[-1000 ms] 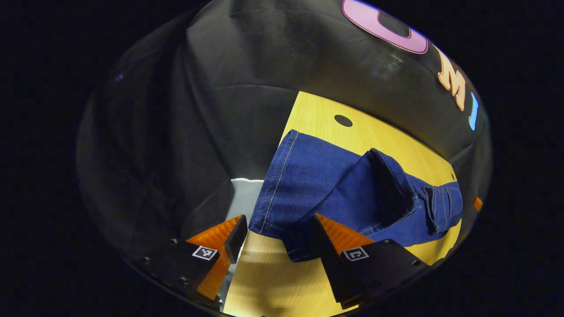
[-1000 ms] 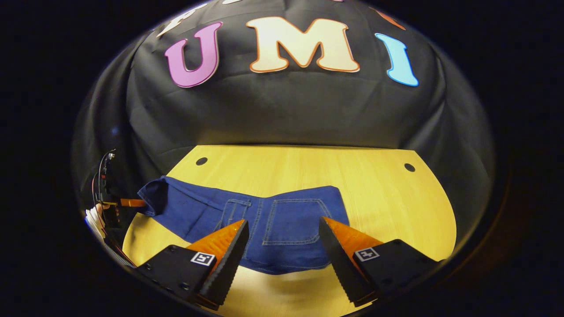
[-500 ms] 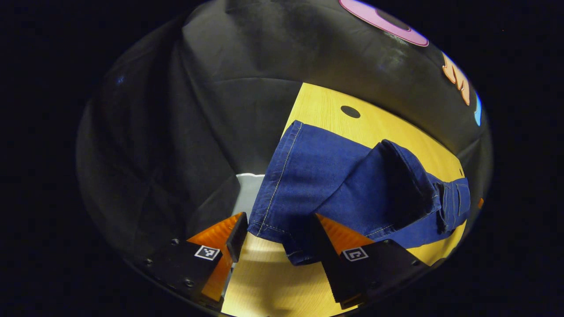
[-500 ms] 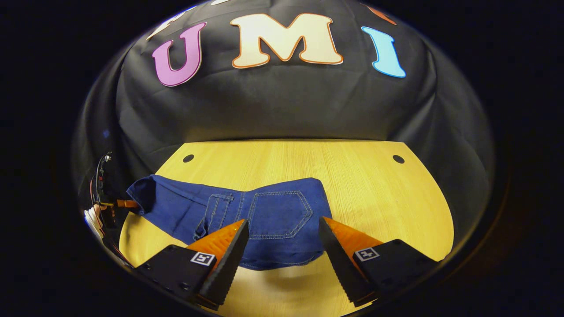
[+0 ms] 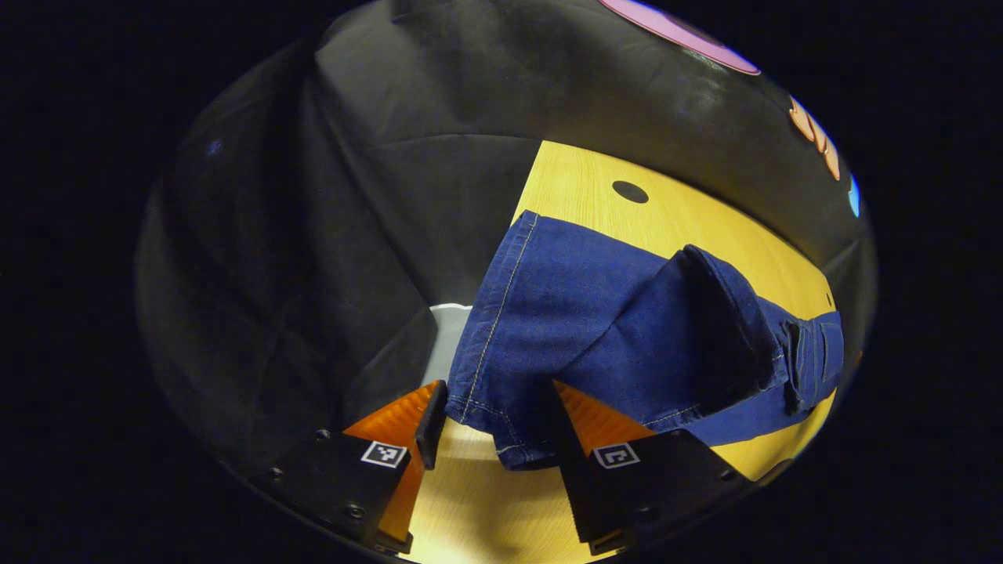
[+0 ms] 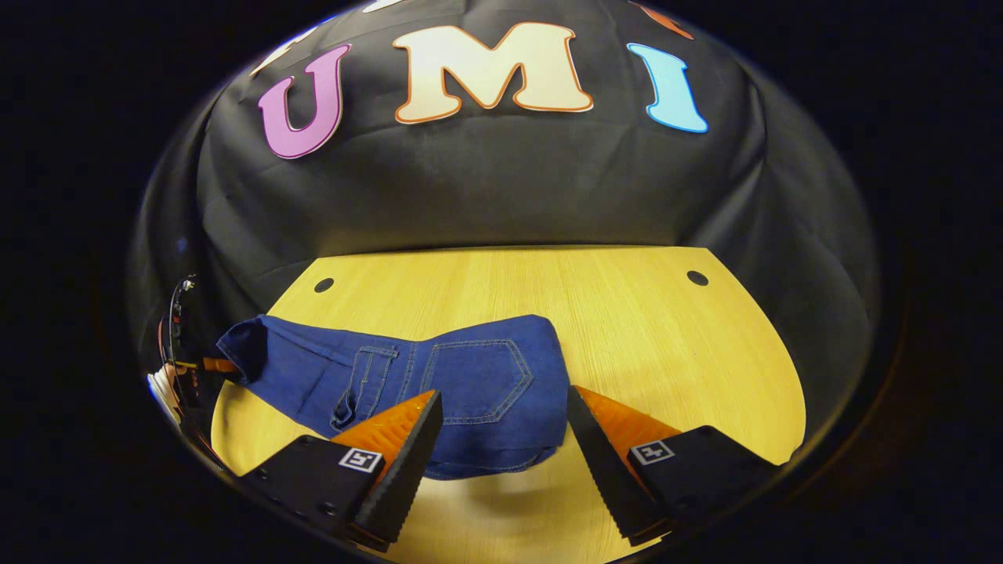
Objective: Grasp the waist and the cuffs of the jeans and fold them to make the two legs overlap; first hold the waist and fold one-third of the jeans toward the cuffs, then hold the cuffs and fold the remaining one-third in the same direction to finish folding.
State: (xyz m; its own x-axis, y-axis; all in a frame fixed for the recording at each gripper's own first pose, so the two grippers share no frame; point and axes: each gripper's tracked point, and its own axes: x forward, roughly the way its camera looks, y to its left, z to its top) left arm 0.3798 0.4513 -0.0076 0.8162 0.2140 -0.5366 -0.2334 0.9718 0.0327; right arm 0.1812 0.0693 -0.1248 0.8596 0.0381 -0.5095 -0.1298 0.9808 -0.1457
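Note:
The blue jeans (image 5: 595,313) lie lengthwise across the yellow table (image 5: 580,180), legs overlapped, with the waist part (image 5: 811,352) folded over at the far end. The cuffs (image 5: 501,427) hang at the near table edge, between the fingers of my left gripper (image 5: 497,431), which is open around them. In the right gripper view the folded waist part with its back pocket (image 6: 478,372) faces me. My right gripper (image 6: 501,442) is open, and the fold's near edge (image 6: 501,462) lies between its fingers. The left gripper (image 6: 188,360) shows at the cuff end, far left.
Black cloth walls stand close around the table (image 6: 627,329). Two dark round holes (image 6: 323,285) (image 6: 696,277) sit near the table's back corners. A pale floor patch (image 5: 447,337) shows beyond the table's left edge. Bare wood lies right of the jeans.
My left gripper has crept in around the cuffs and its fingers stand slightly closer together. In the right gripper view the jeans have slid left and farther off.

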